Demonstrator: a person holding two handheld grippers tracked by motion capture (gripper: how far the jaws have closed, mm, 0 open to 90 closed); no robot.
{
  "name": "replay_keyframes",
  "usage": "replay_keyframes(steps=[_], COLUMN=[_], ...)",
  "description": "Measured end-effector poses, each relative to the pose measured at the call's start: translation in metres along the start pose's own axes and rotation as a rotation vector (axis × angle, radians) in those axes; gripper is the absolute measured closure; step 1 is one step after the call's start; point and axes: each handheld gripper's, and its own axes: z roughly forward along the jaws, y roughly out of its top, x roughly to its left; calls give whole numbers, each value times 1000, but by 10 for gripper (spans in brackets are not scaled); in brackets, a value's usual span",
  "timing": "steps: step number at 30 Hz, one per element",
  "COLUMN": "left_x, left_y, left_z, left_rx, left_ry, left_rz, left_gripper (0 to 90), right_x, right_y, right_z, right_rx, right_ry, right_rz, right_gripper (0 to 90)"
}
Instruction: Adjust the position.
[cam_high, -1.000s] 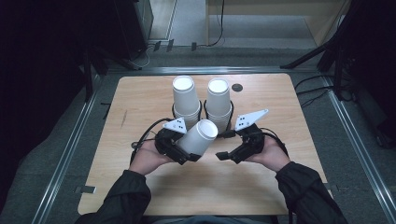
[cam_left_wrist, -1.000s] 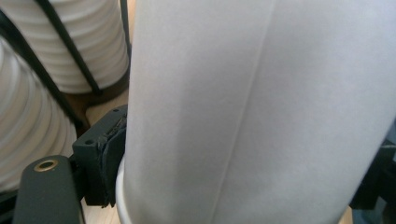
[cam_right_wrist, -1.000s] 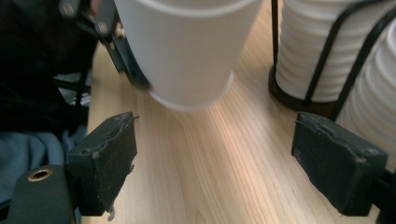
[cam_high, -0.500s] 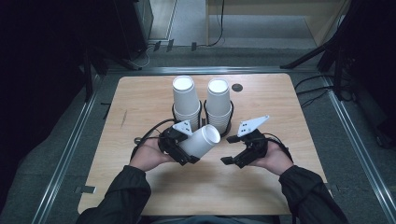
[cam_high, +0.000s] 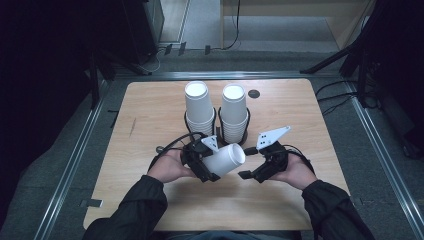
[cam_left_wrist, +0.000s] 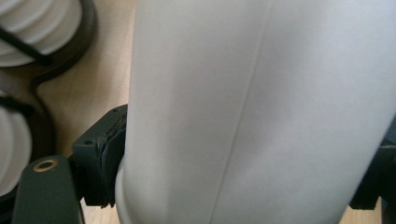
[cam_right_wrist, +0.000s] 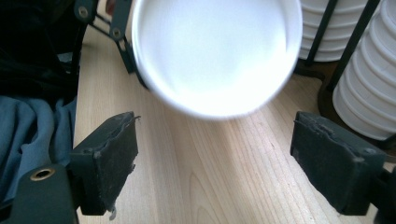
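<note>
Paper cup (cam_high: 225, 159), plain white, smooth and tapered with one faint side seam, bears no print; it lies sideways, pinched in the left tool (cam_high: 209, 170) above the pale wood-grain table (cam_high: 150, 120); right tool (cam_right_wrist: 215, 158) gapes empty beside it; both have drawn nearer the person since earlier, away from two ribbed cup stacks (cam_high: 199, 112).

A lab or test room: bare wooden table (cam_high: 150, 115) on grey carpet (cam_high: 60, 165), metal floor rails (cam_high: 70, 165), trailing cables (cam_high: 345, 95), dark stands (cam_high: 350, 55) around.
</note>
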Motion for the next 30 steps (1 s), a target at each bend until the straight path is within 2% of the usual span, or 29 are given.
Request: replay_keyframes(steps=[7, 12, 15, 18, 19, 21, 23, 26, 28, 30], left_x=[-6, -9, -10, -11, -12, -12, -13, -13, -14, -13], left_y=[8, 11, 12, 12, 11, 11, 10, 9, 9, 7], left_z=[14, 21, 23, 23, 23, 23, 20, 15, 13, 10], left_rx=[41, 58, 62, 73, 71, 59, 27, -6, -26, -53], left_ry=[-32, -40, -49, -58, -50, -60, -59, -58, -48, -60], left_rz=[31, 47, 39, 42, 52, 46, 43, 32, 35, 35], left_gripper=[137, 131, 122, 112, 105, 94, 75, 0, 0, 0], right_x=[1, 6, 9, 10, 10, 9, 8, 7, 5, 4], right_y=[3, 8, 12, 13, 13, 14, 15, 15, 15, 14], right_z=[2, 12, 17, 19, 19, 18, 15, 12, 10, 8], right_rx=[-5, 29, 52, 66, 69, 75, 69, 56, 45, 42], right_ry=[16, 23, 34, 38, 43, 60, 77, 75, 72, 76], right_rz=[-13, -40, -65, -70, -73, -73, -50, -41, -35, -29], right_gripper=[149, 149, 151, 212, 224, 229, 227, 226, 226, 226])
